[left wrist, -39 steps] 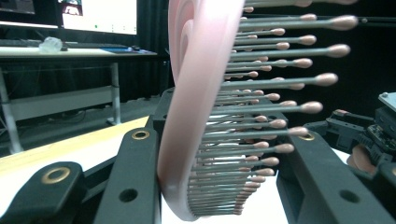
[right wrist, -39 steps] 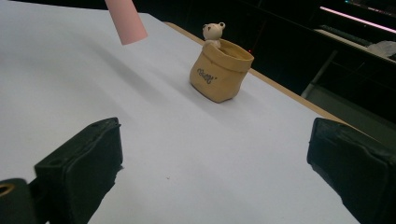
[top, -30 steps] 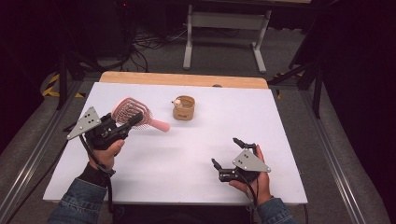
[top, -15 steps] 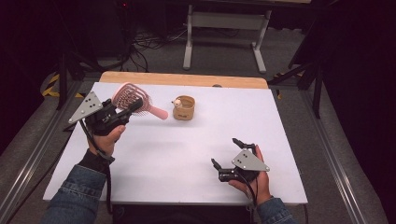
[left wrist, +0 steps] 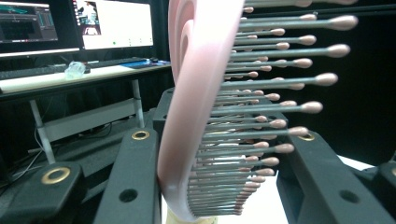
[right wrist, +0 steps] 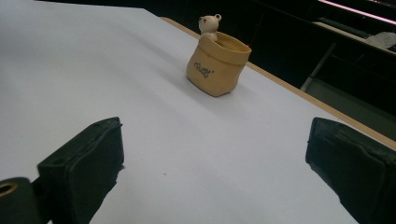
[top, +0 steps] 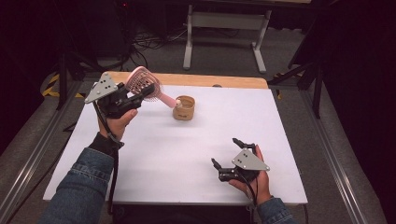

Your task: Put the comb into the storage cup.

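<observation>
A pink hairbrush (top: 145, 86) hangs above the far left of the white table (top: 187, 154), and my left gripper (top: 140, 92) is shut on its head. Its handle slopes down to the right, and the tip sits at the rim of a small tan pouch-shaped cup (top: 184, 108). In the left gripper view the brush (left wrist: 196, 93) stands edge-on between the jaws of the left gripper (left wrist: 222, 140), bristles pointing right. My right gripper (top: 225, 150) rests near the front right, open, with nothing between its fingers. The right gripper (right wrist: 215, 154) faces the cup (right wrist: 217, 70), which has a little bear figure (right wrist: 208, 24) at its rim.
A wooden strip (top: 224, 81) runs along the table's far edge. Beyond it stand a grey metal frame (top: 224, 28) and loose cables on the floor. A desk with monitors (left wrist: 112, 23) is seen past the brush in the left gripper view.
My left gripper has lifted the hairbrush and carried it farther back and to the right, bringing the handle tip to the cup. The right gripper has stayed in place.
</observation>
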`<state>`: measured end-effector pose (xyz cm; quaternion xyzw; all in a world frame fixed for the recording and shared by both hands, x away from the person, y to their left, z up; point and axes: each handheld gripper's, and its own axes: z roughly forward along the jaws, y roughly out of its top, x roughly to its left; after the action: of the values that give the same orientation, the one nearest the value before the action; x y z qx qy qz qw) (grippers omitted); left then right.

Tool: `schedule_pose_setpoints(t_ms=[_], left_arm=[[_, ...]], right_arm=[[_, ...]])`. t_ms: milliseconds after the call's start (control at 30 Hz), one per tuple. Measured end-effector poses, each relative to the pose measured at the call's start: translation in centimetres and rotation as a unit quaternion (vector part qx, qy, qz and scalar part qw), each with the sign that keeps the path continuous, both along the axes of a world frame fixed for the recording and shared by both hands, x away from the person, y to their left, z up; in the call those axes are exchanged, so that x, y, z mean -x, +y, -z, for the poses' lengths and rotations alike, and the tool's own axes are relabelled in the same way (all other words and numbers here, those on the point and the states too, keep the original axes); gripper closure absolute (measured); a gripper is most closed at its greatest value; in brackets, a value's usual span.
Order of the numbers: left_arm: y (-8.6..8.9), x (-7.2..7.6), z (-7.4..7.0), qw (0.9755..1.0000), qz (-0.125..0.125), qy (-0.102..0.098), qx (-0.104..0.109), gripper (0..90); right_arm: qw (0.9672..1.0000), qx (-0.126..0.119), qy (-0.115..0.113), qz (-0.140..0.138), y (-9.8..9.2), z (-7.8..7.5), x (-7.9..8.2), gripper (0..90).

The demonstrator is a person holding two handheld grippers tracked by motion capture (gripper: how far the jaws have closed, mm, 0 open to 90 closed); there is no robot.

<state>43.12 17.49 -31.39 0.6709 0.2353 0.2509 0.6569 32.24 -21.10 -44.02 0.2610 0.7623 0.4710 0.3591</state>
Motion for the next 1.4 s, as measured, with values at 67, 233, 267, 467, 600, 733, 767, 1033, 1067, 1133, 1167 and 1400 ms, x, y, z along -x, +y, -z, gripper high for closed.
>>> schedule_pose_setpoints(t_ms=[67,233,267,467,600,733,767,1033,1067,1133,1167,1400], left_arm=[[-0.4,-0.4,-0.3,1.0000,-0.001,-0.001,-0.001,62.9],[-1.9,-1.5,-0.6,0.9999,0.001,0.002,-0.010,62.9],[-2.3,-1.8,-0.7,0.9999,0.002,0.002,-0.014,62.9],[-4.6,-3.0,-0.4,0.9991,0.003,0.011,-0.040,62.9],[-5.9,-3.6,0.0,0.9982,0.006,0.016,-0.057,62.9],[-6.7,-4.2,0.4,0.9974,0.005,0.022,-0.068,62.9],[-6.8,-4.3,0.5,0.9973,0.004,0.024,-0.069,62.9],[-7.7,-6.2,1.7,0.9956,-0.011,0.042,-0.083,62.9],[-7.8,-6.4,1.9,0.9953,-0.009,0.047,-0.084,62.9],[-7.8,-6.8,2.2,0.9949,-0.012,0.053,-0.085,62.9],[-7.8,-7.0,2.4,0.9947,-0.016,0.056,-0.085,62.9],[-8.0,-8.0,3.5,0.9933,-0.026,0.077,-0.082,62.8]], right_arm=[[1.0000,0.001,0.001,-0.001,0.0,0.0,0.0,4.7],[1.0000,0.002,0.001,-0.003,0.1,0.1,0.0,4.7],[1.0000,0.001,0.001,-0.003,0.1,0.1,0.0,4.7],[1.0000,0.002,0.002,-0.005,0.1,0.1,0.0,4.7],[1.0000,0.003,0.001,-0.006,0.2,0.1,0.0,4.7],[0.9999,0.007,-0.001,-0.008,0.3,0.1,0.0,4.7],[0.9999,0.007,-0.002,-0.009,0.3,0.1,0.0,4.7],[0.9999,0.004,0.002,-0.009,0.3,0.1,-0.1,4.7],[0.9999,0.004,0.003,-0.009,0.3,0.2,-0.1,4.7],[0.9999,0.004,0.004,-0.010,0.3,0.2,-0.2,4.7],[0.9999,0.005,0.003,-0.010,0.3,0.2,-0.2,4.7],[0.9999,0.003,0.009,-0.010,0.3,0.4,-0.4,4.7]])
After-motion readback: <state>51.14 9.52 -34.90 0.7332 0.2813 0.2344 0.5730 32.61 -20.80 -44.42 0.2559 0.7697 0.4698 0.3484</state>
